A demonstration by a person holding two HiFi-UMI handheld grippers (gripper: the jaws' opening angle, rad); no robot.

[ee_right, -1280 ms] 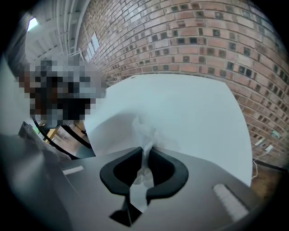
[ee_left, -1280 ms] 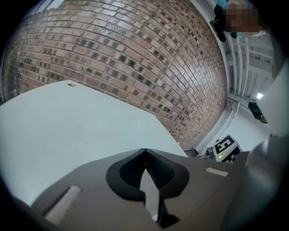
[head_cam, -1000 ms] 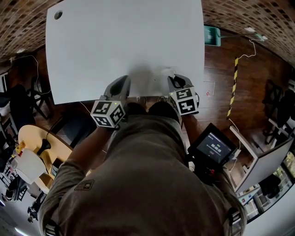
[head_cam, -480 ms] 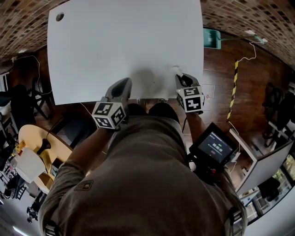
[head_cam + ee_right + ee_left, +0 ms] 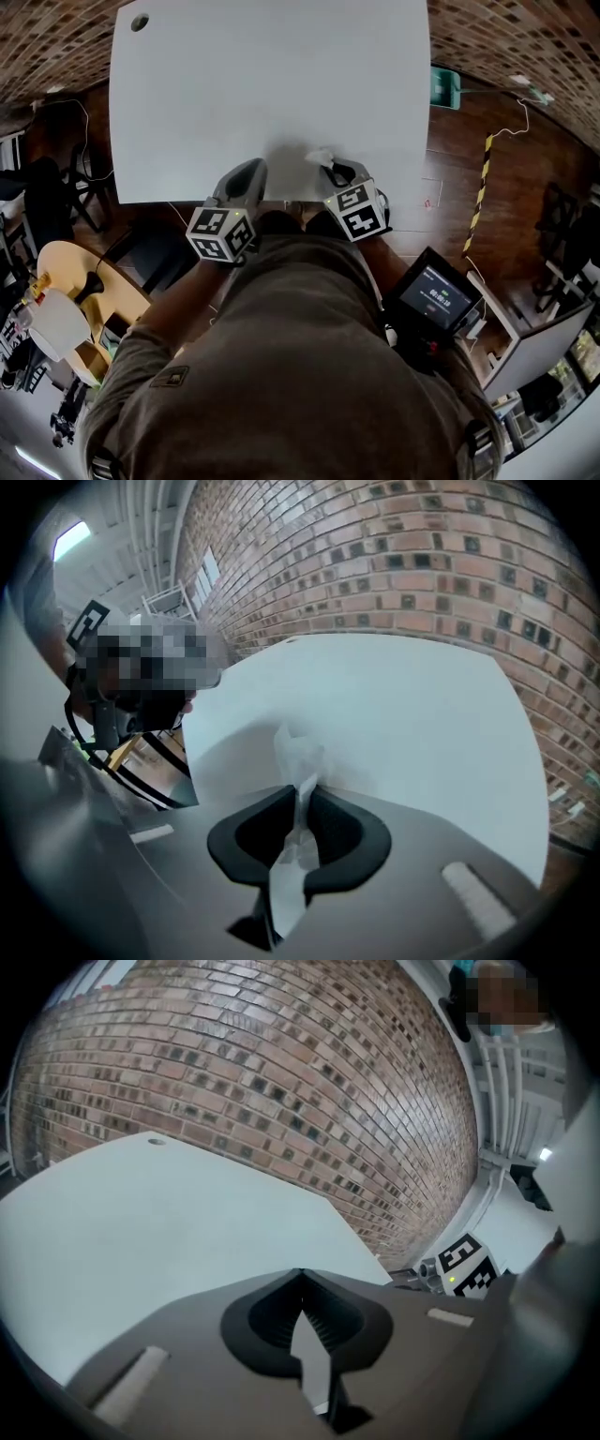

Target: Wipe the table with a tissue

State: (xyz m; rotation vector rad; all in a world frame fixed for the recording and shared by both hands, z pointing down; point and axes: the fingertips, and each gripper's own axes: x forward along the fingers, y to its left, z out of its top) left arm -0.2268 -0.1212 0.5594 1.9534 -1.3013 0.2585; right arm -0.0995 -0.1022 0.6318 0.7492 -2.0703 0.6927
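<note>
White, feather-light tissue (image 5: pixel 296 752) sits pinched in your right tool (image 5: pixel 302 808), at the near edge of the desk (image 5: pixel 272 84). Expect it soft and easily torn, so keep hold of the bunched middle. Your left tool (image 5: pixel 300 1288) is pressed together, empty.

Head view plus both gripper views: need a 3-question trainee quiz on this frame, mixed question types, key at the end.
1. True or false: the left hand-held gripper has its jaws together with nothing between them.
2. What does the right hand-held gripper clamp? A. a sponge. B. a tissue. C. nothing.
3. Fill in: seen from the head view, the round hole in the table sits at its far ___ corner.

Key: 1. true. 2. B. 3. left.
</note>
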